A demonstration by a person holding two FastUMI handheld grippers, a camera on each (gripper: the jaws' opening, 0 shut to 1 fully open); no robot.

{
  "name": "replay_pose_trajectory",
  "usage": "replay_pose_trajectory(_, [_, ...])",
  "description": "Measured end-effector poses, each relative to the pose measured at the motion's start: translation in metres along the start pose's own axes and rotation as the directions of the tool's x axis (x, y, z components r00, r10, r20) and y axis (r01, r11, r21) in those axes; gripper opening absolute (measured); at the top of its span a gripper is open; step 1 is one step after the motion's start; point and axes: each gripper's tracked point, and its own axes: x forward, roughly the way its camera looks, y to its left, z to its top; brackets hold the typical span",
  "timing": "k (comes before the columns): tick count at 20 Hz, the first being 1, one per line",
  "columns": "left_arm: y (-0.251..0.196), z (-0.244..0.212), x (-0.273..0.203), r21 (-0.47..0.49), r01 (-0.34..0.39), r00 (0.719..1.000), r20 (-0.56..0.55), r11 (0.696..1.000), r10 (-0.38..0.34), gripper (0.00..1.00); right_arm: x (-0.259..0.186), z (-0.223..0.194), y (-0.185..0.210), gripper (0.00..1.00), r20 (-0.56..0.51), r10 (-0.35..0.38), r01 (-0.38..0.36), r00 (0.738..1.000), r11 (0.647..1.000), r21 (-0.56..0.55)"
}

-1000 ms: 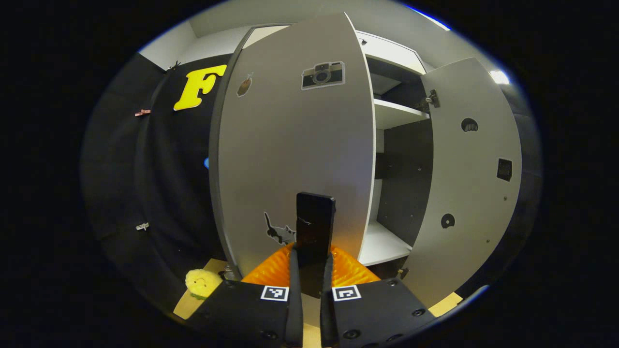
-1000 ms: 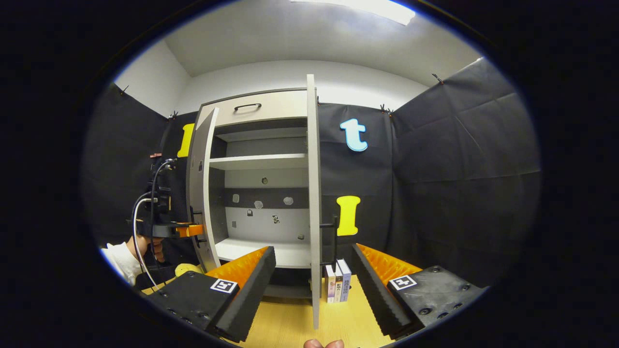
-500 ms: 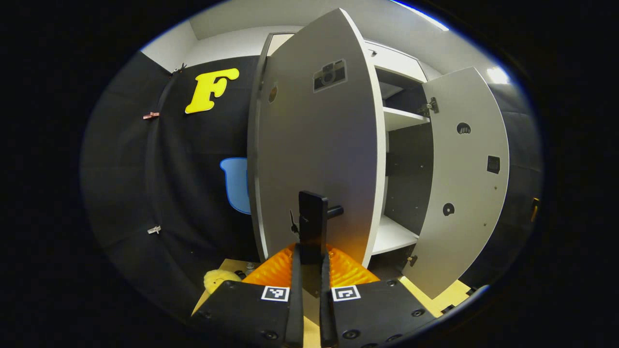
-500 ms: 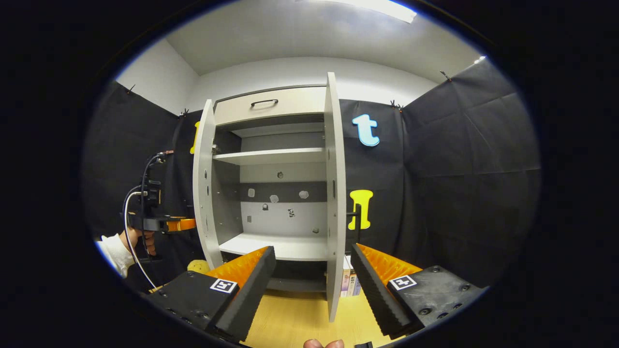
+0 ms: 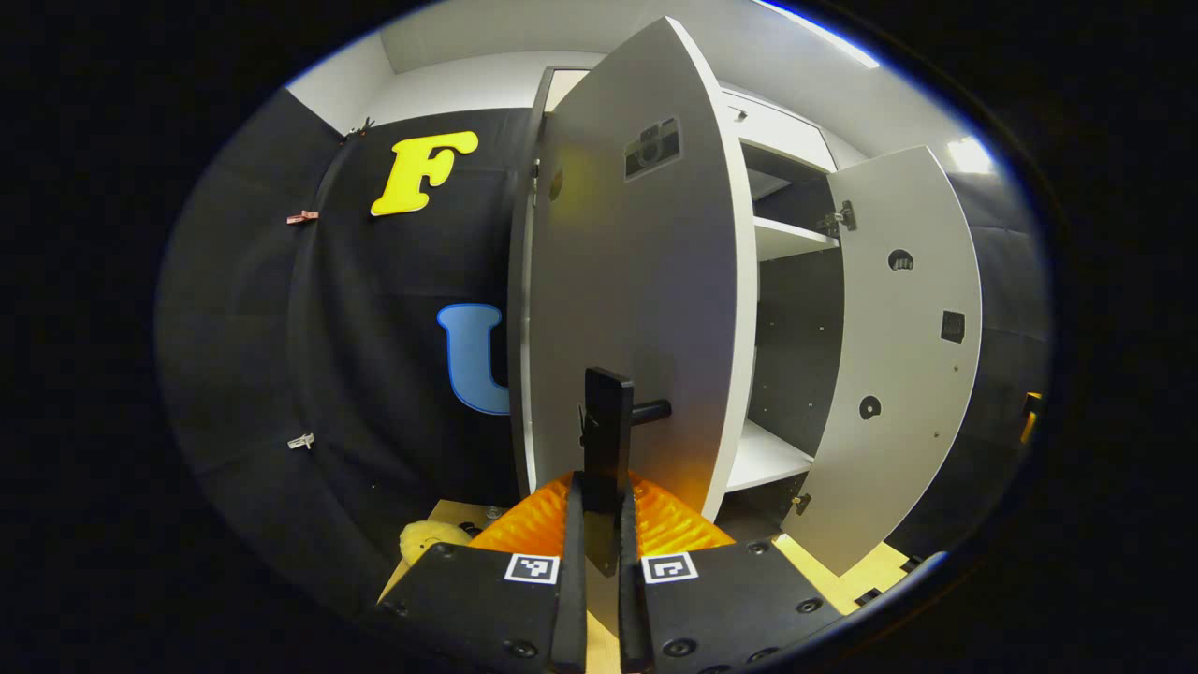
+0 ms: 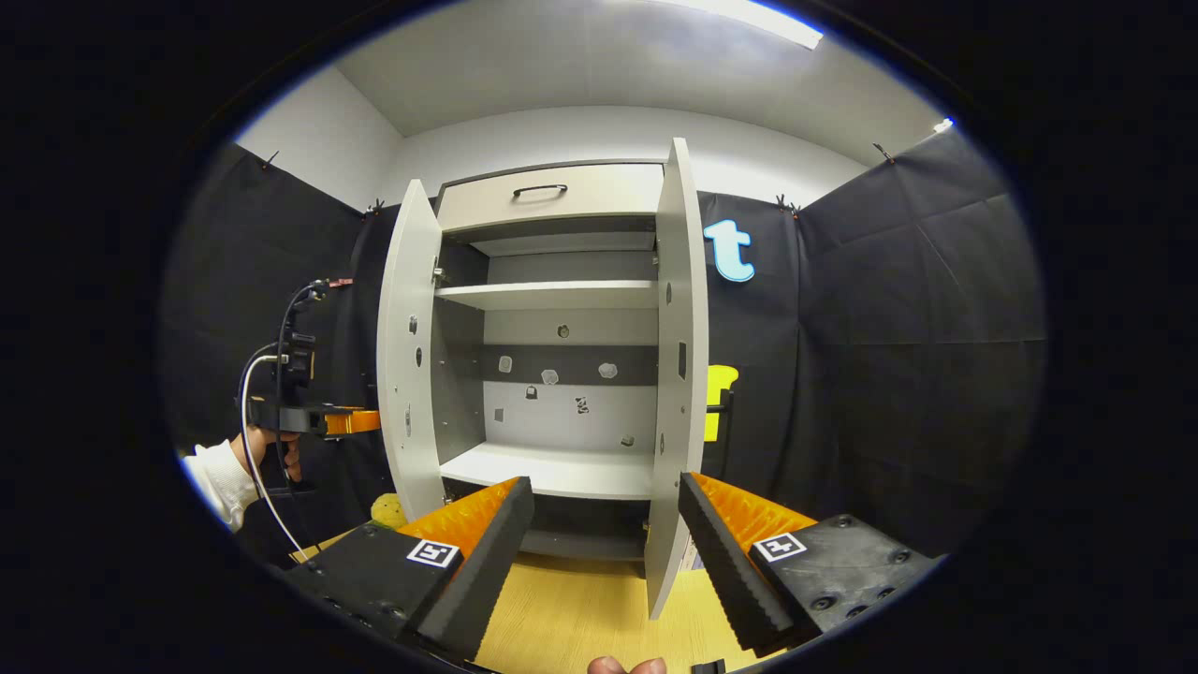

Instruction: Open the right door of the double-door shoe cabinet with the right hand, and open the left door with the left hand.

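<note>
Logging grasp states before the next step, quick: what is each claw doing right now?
Left claw: closed on the black bar handle of the grey left cabinet door.
Right claw: open, holding nothing.

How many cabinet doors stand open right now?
2. The left door is swung out beside the left gripper; the right door is swung out ahead of the right gripper.

No legible text or numbers — just coded square markers (image 5: pixel 532 567) on the gripper bodies.
</note>
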Motion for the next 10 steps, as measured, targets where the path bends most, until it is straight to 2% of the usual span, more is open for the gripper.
replay_pose_trajectory(7, [0.006,-0.003,-0.006,0.008,0.016,1.000,-0.012,1.000,-0.016,0.17,0.002,-0.003,0.031,1.00,0.000,0.031,-0.031,1.000,0.999,-0.014])
replay_pose_trajectory(10, [0.012,0.003,-0.002,-0.002,-0.009,1.000,0.022,1.000,0.009,0.17,0.002,-0.002,0.045,0.98,-0.001,0.043,-0.043,0.999,0.998,-0.034])
